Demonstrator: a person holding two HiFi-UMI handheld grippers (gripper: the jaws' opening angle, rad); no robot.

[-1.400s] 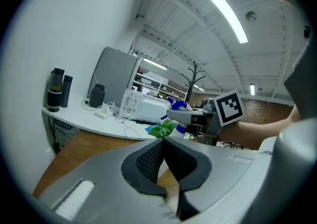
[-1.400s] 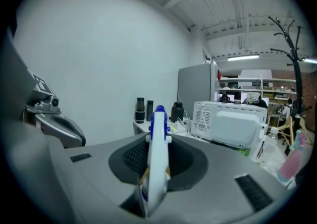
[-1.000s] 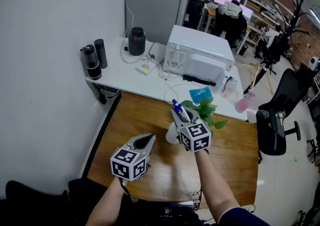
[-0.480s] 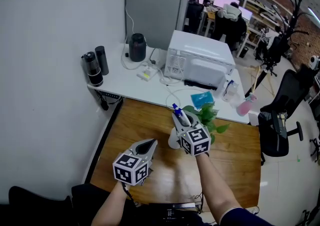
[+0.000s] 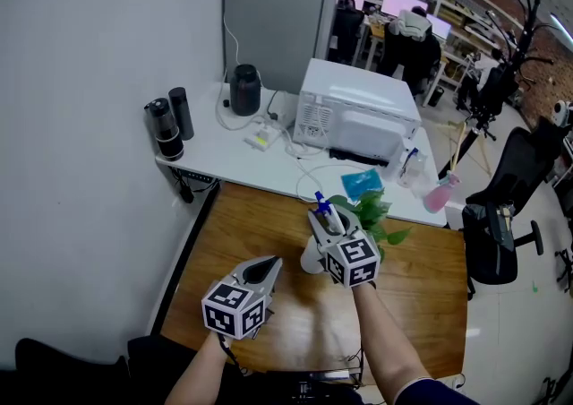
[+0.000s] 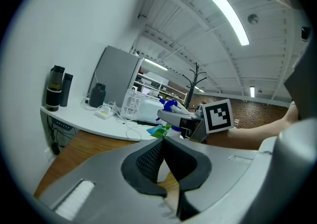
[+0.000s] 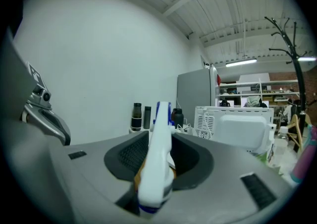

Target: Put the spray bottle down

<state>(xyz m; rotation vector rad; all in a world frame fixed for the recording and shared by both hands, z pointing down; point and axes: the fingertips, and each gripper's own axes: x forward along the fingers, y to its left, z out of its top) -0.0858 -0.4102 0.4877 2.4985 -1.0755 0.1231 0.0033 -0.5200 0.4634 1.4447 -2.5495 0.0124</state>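
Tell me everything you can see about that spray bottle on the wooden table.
The spray bottle is white plastic with a blue nozzle at the top of its spray head. It stands upright, its base seemingly resting on the wooden table, beside a leafy green plant. Its head sits between the jaws of the right gripper, which are opening, and the pads do not appear to press on it. Nothing else touches it.
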